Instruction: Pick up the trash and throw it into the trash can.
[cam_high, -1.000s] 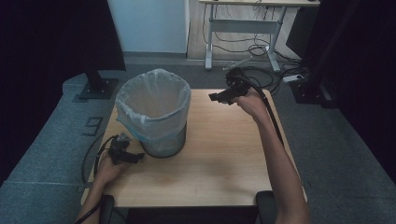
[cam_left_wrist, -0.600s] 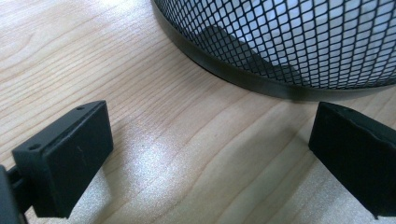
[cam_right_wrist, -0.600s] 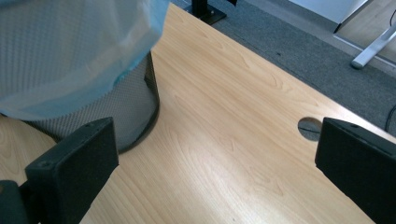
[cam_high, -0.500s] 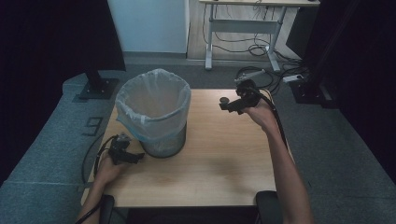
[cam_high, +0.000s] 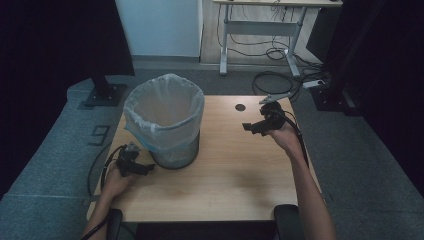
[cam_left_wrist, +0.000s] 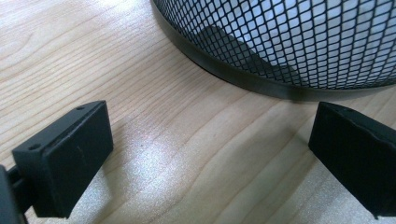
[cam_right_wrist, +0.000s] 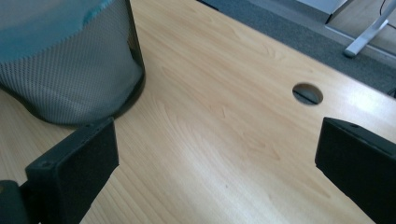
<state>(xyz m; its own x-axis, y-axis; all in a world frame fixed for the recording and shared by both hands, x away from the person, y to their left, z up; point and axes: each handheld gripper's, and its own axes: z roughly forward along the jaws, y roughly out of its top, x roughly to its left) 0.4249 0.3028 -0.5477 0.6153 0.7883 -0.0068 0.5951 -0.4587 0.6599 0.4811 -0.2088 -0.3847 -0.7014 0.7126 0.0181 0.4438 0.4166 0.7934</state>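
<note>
Both the left gripper (cam_high: 142, 167) and right gripper (cam_high: 255, 126) hover with fingers apart and empty over the bare counter (cam_high: 230, 170), so with the lined bin (cam_high: 165, 117) at ten o'clock, any work looks either finished or unstarted.

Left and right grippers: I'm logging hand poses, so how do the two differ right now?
The left gripper sits low at the table's near edge, close beside the base of the bin; the right gripper is held up over the far right part, well away from the bin. The left points at the mesh base, the right toward the table's middle. Both are open and empty.
</note>
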